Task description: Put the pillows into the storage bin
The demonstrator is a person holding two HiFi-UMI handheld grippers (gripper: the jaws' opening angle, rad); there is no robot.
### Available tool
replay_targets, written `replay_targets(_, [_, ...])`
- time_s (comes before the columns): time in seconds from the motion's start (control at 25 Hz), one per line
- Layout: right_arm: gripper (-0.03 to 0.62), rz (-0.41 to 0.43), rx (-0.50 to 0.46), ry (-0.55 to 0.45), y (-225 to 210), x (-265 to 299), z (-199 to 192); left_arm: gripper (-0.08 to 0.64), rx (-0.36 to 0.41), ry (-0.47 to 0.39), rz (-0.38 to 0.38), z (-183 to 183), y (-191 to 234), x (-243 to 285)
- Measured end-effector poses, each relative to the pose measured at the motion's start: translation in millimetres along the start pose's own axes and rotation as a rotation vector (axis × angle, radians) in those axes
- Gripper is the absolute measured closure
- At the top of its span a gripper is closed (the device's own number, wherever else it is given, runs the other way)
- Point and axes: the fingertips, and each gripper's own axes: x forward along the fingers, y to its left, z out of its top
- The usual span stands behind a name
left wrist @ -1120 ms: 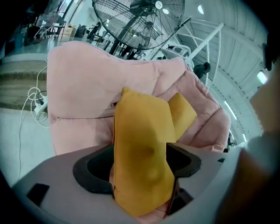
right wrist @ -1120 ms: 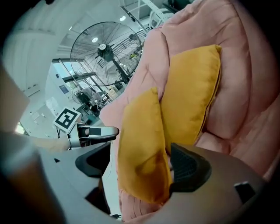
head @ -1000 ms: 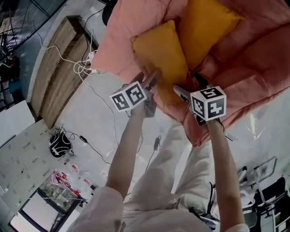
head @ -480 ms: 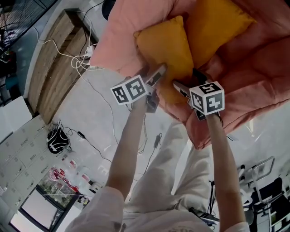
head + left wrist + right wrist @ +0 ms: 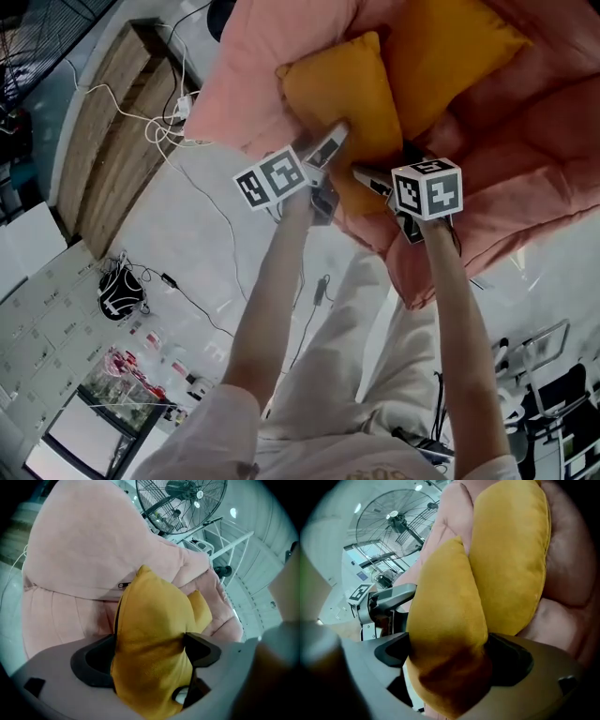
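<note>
1. Grey floor w/ cables.
2. L tool: jaws just been opening, spread wide, not clamped; near yellow pillow corner sits between them.
3. R tool: same, jaws just been opening, astride same pillow.
4. Pillow lies on pink padded cushion, touching 2nd yellow pillow.
5. Fan behind.
</note>
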Motion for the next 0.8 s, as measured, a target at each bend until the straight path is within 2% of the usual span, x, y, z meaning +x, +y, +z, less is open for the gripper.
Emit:
replay_targets(0.12, [0.076,0.027,0.013,0.017,4,3,-2,0.069,-0.002,0.003,-0.007,-1,5,-1])
replay_targets(0.24, [0.104,0.031,-0.004,0.007,6,3,-2,-0.014,-0.034,0.004,0.004,-2,13,-1])
replay_targets(0.28, [0.112,0.029,-0.008,0.005,7,3,-2,-0.009,-0.060,0.003,-0.011,-4,12,0])
replay_targets(0.36, [0.137,0.026,-0.016,0.010,9,1,-1,0.062,-0.108,-0.002,-0.052,-6,6,0])
replay_targets(0.4, [0.148,0.025,-0.019,0.015,11,-1,-1,0.071,-0.117,-0.005,-0.059,-6,4,-2])
replay_targets(0.52, [0.176,0.029,-0.014,0.011,17,-6,2,0.100,-0.113,-0.018,-0.035,-4,0,-6])
replay_targets(0.68, [0.192,0.052,0.041,-0.009,28,-14,-1,0.127,-0.103,-0.026,-0.002,-3,-7,-17])
replay_targets(0.8, [0.194,0.054,0.084,-0.030,42,-35,-4,0.132,-0.066,-0.010,0.005,-7,-27,-32])
